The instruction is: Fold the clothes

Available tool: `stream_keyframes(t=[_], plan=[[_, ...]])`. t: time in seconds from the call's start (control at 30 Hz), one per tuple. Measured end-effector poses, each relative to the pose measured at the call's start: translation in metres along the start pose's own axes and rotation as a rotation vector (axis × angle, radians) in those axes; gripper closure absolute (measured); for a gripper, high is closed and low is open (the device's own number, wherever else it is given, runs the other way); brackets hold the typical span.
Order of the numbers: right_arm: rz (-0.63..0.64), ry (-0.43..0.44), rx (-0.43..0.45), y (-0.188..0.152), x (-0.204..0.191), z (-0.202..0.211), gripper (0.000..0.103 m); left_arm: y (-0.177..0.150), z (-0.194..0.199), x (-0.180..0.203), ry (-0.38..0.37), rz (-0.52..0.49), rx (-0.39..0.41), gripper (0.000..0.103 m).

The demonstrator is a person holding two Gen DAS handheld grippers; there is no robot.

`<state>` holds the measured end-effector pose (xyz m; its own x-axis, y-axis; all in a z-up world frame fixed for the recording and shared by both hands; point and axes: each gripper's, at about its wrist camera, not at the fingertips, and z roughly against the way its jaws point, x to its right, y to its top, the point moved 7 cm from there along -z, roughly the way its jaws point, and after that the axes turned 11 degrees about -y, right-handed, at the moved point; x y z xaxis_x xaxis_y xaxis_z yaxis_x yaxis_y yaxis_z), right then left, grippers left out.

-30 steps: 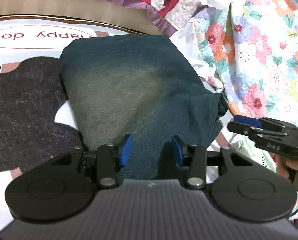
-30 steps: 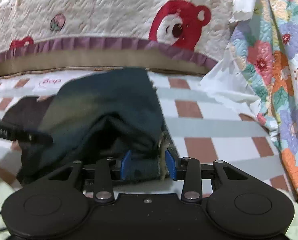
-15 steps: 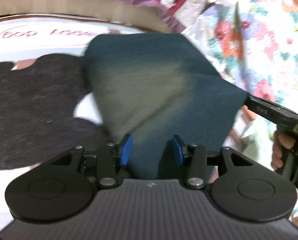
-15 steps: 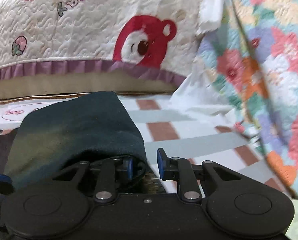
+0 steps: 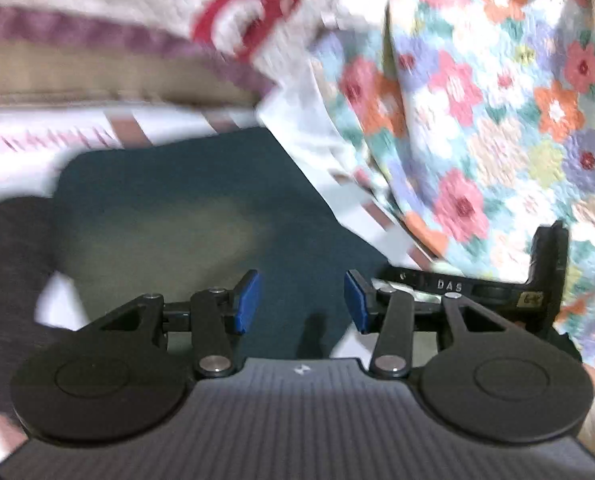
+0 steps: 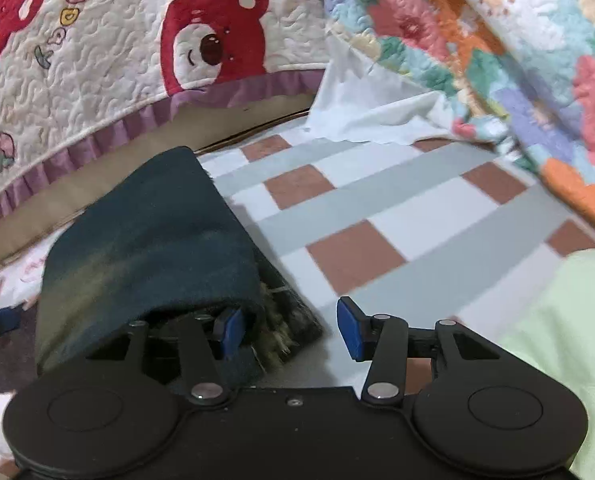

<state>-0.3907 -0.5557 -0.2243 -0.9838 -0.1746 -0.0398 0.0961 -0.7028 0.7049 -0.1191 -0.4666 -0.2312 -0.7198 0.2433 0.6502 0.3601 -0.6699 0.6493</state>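
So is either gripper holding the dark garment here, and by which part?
Neither. Left gripper and right gripper are both open; the folded dark garment lies released on the checked sheet.

White letters "DAS" stand on the black bar of the right gripper (image 5: pixel 449 285), just right of the left gripper's fingers (image 5: pixel 355 304); coloured letters on the bear quilt (image 6: pixel 97 60), far beyond the right fingers (image 6: pixel 347 326), look like "APPY", upside down, uncertain.

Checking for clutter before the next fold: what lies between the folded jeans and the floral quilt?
In the right wrist view, only bare checked bedsheet separates the folded jeans from the floral quilt; a white cloth sits at the far end.
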Motion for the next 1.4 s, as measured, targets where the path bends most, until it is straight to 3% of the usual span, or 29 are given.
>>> stream_keyframes(t=[0.07, 0.17, 0.27, 0.37, 0.5, 0.53, 0.67, 0.8, 1.0, 1.13, 1.3, 1.4], plan=[[0.037, -0.089, 0.010, 0.003, -0.001, 0.010, 0.054, -0.013, -0.021, -0.007, 0.009, 0.032, -0.078, 0.059], [0.024, -0.178, 0.061, 0.019, 0.003, 0.028, 0.055, -0.023, -0.028, -0.012, 0.033, 0.034, -0.092, 0.058], [0.025, -0.033, 0.148, 0.040, -0.021, 0.050, 0.055, -0.023, -0.026, -0.017, 0.021, 0.076, -0.090, 0.058], [0.179, 0.042, 0.206, 0.040, -0.067, 0.056, 0.055, -0.024, -0.024, -0.017, 0.025, 0.085, -0.096, 0.058], [0.343, -0.030, 0.128, -0.002, -0.094, 0.018, 0.055, -0.026, -0.023, -0.017, 0.027, 0.100, -0.099, 0.058], [0.326, -0.066, 0.095, -0.013, -0.088, 0.007, 0.056, -0.027, -0.020, -0.018, 0.021, 0.110, -0.096, 0.058], [0.217, -0.028, 0.101, -0.026, -0.063, -0.006, 0.052, -0.027, -0.016, -0.020, 0.029, 0.147, -0.096, 0.058], [0.184, 0.014, 0.093, -0.027, -0.055, -0.012, 0.051, -0.025, -0.003, -0.024, 0.090, 0.170, -0.118, 0.058], [0.154, 0.024, 0.119, -0.032, -0.055, -0.011, 0.051, -0.018, 0.041, -0.052, 0.296, 0.156, -0.079, 0.056], [0.109, 0.038, 0.107, -0.034, -0.051, -0.011, 0.051, -0.018, 0.068, -0.080, 0.299, 0.258, -0.020, 0.055], [0.082, 0.071, 0.030, -0.031, -0.045, -0.012, 0.049, -0.020, 0.071, -0.107, 0.470, 0.234, -0.125, 0.053], [0.042, 0.069, -0.038, -0.030, -0.038, -0.014, 0.041, -0.010, 0.074, -0.115, 0.409, 0.283, -0.078, 0.053]])
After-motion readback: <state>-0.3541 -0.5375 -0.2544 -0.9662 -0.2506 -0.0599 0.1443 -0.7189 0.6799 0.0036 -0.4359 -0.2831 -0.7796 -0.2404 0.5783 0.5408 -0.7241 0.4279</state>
